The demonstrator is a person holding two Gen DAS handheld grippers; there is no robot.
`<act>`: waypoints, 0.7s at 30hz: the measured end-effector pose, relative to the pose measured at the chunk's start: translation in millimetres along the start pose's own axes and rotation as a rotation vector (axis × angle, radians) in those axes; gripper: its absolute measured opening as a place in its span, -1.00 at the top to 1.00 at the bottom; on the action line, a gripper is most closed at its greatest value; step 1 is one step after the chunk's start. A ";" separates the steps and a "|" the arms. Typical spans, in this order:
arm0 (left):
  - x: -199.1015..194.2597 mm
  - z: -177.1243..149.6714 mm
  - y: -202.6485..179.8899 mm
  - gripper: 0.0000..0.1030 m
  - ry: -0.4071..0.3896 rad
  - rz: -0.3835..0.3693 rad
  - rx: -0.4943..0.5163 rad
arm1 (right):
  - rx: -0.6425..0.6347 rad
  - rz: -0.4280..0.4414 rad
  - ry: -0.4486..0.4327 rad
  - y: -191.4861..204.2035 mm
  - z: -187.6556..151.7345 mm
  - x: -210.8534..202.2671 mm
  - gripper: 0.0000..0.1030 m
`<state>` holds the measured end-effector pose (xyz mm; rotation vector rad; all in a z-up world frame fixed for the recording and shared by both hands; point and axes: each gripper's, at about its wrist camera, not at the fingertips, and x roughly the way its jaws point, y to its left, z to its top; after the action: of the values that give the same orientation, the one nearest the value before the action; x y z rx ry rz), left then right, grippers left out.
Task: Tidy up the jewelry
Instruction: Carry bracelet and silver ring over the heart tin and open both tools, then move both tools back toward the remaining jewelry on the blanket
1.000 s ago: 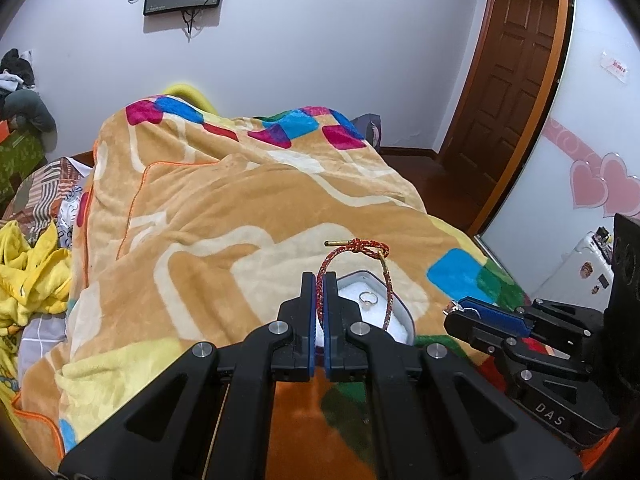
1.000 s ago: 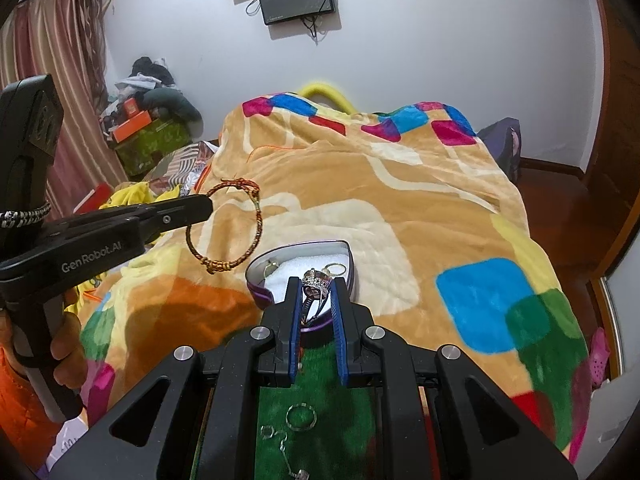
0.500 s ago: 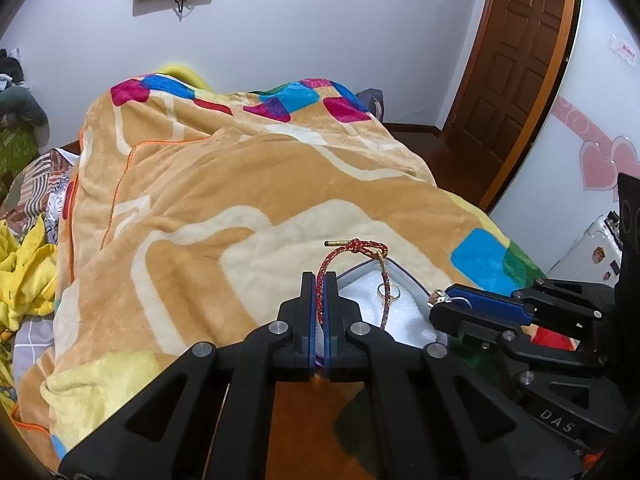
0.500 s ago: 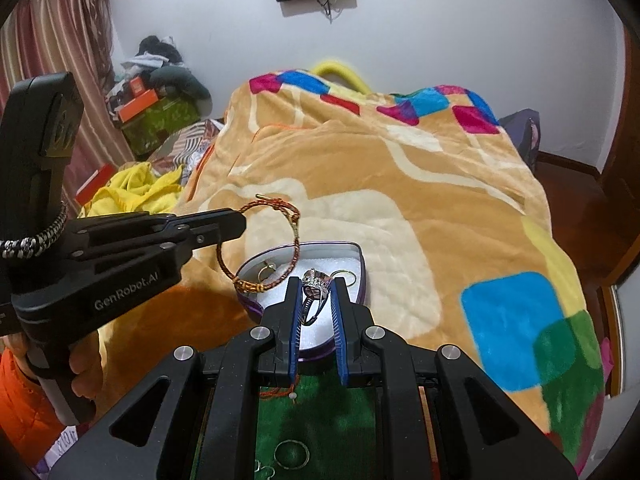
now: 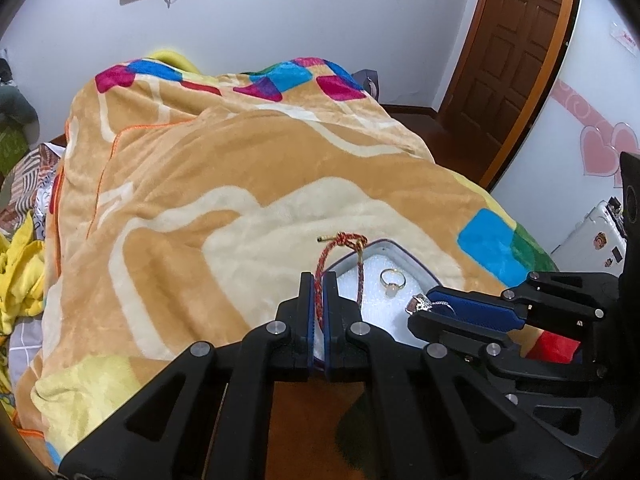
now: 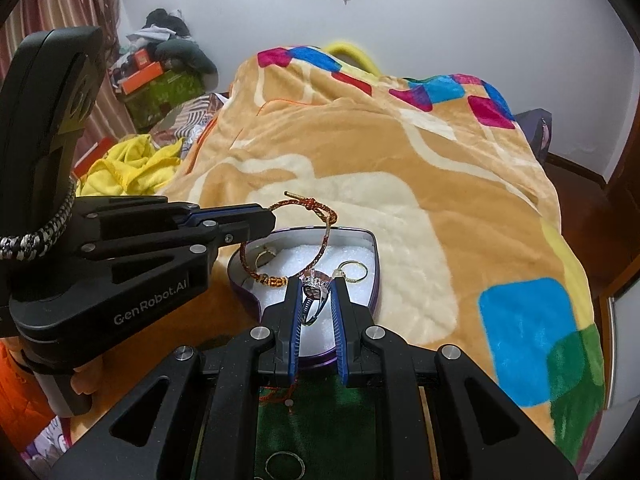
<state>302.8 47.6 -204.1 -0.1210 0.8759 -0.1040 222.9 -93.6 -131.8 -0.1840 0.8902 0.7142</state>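
a: what's the left gripper (image 5: 319, 289) got?

b: its jaws are pinched nearly together on a red braided bracelet (image 5: 340, 258), which loops up at 12 o'clock from the tips and hangs over the near rim of the heart-shaped box (image 6: 370, 240). in the right wrist view the bracelet (image 6: 316, 220) dips inside the box, its beaded end on the white foam.

a: and the right gripper (image 6: 318, 292)?

b: narrow gap, clamped on a silver ring (image 6: 314, 286) with a stone cluster, held above the foam.

a: where's the box?

b: on the orange blanket (image 6: 400, 160), right in front of both grippers. two gold rings lie in it: one (image 6: 352, 271) at 1 o'clock from the right tips, another (image 6: 266, 256) at 10 o'clock.
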 end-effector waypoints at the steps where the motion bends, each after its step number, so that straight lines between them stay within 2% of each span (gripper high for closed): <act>1: 0.6 -0.8 0.3 0.98 0.004 0.001 0.001 | -0.002 0.001 0.001 0.6 0.1 0.6 0.75; 11: -10.7 -5.5 -1.5 0.92 0.002 0.015 0.023 | -0.007 -0.007 0.033 2.2 0.9 2.9 0.73; 21: -41.5 -16.4 -9.5 0.87 -0.018 0.050 0.057 | 0.013 -0.033 -0.013 2.2 0.2 -24.7 0.73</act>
<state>263.4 43.1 -181.6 -0.0473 0.8569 -0.0811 211.3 -104.0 -112.6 -0.1816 0.8773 0.6776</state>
